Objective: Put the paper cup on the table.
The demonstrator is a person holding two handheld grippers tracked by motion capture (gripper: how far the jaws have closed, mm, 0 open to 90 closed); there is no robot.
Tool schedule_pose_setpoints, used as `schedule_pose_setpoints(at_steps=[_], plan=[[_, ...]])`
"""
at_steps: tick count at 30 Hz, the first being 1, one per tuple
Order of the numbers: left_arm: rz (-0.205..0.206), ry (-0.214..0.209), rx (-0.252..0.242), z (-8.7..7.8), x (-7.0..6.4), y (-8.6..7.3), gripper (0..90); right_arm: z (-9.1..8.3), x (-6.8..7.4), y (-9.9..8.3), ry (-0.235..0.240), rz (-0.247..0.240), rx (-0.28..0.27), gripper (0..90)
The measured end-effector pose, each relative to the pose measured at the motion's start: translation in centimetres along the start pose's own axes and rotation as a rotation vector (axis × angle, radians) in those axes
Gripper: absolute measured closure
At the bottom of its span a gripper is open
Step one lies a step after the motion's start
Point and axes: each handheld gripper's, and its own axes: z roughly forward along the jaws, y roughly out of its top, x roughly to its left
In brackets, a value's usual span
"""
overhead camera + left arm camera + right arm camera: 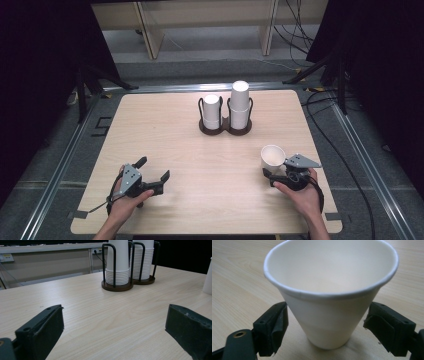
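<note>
Right now, a white paper cup [329, 302] is seen standing upright, mouth up, between the jaws of the right gripper [280, 175]; a pad [275, 327] is set close on each side, but contact cannot be told. The left gripper [152, 175] is held low over the table [210, 165], jaws spread wide with nothing between them. Farther ahead, two stacks of cups [122, 262] are kept upside down in a black wire holder [225, 127].

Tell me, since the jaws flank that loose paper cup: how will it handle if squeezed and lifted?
The paper cup looks thin-walled and empty, so probably very light and easily crushed. Its narrow base under a wide rim suggests it may tip if the right gripper nudges it off-centre.
</note>
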Motion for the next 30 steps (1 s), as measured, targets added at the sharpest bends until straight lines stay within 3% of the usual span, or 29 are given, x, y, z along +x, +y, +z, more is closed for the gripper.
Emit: schedule_pose_setpoints(at_steps=[1,2,3,5,8,9,11,14,15,16,20,22,24,25,26,27,28,29,30], plan=[[0.000,0.001,0.000,0.0,0.0,0.0,1.4,-0.2,0.1,0.0,-0.019,0.014,0.011,17.7],[0.000,0.002,0.000,0.0,0.1,0.0,1.4,-0.2,-0.3,-0.1,0.001,-0.032,0.002,17.6],[-0.004,-0.003,-0.020,0.1,0.1,-0.1,1.4,-0.4,-0.2,-0.1,0.014,-0.010,0.009,17.6],[-0.004,-0.003,-0.022,0.2,0.1,-0.1,1.4,-0.7,-0.3,-0.2,0.019,-0.019,0.022,17.6],[0.001,0.003,0.002,0.0,0.1,0.0,1.4,-1.0,-0.3,-0.3,0.027,-0.022,0.026,17.6],[0.001,0.009,0.002,0.0,0.1,-0.1,1.2,-1.3,-0.5,-0.6,0.010,-0.041,0.025,17.6],[0.001,0.009,0.002,0.0,0.1,-0.1,1.2,-1.6,-0.3,-0.7,0.004,-0.027,0.031,17.6],[0.002,0.008,0.001,0.1,0.1,-0.1,1.2,-2.2,-0.4,-1.0,0.012,-0.033,0.025,17.7],[-0.003,0.004,-0.020,0.3,0.1,-0.2,1.2,-2.7,-0.4,-1.2,0.013,-0.029,0.016,17.8],[-0.003,0.004,-0.020,0.3,0.1,-0.2,1.2,-2.8,-0.5,-1.3,0.034,-0.024,0.008,18.1],[-0.011,0.006,-0.019,0.3,0.1,-0.3,1.2,-3.4,-0.4,-1.6,0.015,-0.041,0.000,18.4],[-0.022,0.009,-0.005,0.2,0.1,-0.3,1.2,-3.7,-0.2,-1.9,0.018,-0.042,-0.021,18.4],[-0.023,0.007,0.003,0.2,0.1,-0.4,1.1,-4.1,0.2,-2.1,0.031,-0.009,-0.037,18.4],[-0.027,0.004,-0.007,0.3,0.0,-0.4,1.2,-4.1,0.1,-2.2,0.047,-0.035,-0.053,18.4],[-0.028,-0.004,-0.011,0.4,0.0,-0.5,1.1,-4.6,0.0,-2.3,0.015,-0.050,-0.084,18.4],[-0.028,-0.004,-0.011,0.4,0.0,-0.5,1.1,-4.6,0.0,-2.3,0.015,-0.050,-0.084,18.4],[-0.017,-0.001,0.011,0.3,-0.1,-0.5,1.1,-4.9,0.1,-2.5,0.009,-0.026,-0.117,18.4],[-0.023,0.000,0.014,0.4,-0.2,-0.5,1.1,-5.1,-0.1,-2.5,-0.005,-0.039,-0.147,18.4],[-0.027,-0.012,-0.009,0.6,-0.2,-0.6,1.1,-5.1,-0.1,-2.5,-0.005,-0.039,-0.147,18.4]])
